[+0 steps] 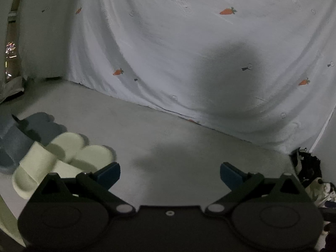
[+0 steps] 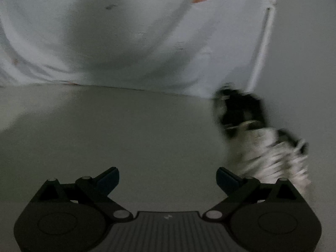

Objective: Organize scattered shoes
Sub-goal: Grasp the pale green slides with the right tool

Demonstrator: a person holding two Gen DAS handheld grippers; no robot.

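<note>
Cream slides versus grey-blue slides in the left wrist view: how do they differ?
The cream slides are pale and lie nearer the left gripper; the grey-blue slides are darker, lie farther left and are partly cut off by the frame edge. Both pairs sit side by side on the grey floor, toes pointing the same way.

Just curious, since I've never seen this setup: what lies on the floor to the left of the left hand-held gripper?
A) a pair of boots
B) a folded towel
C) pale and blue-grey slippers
C: pale slippers lie beside blue-grey slippers on the floor, left of the open left hand-held gripper.
</note>
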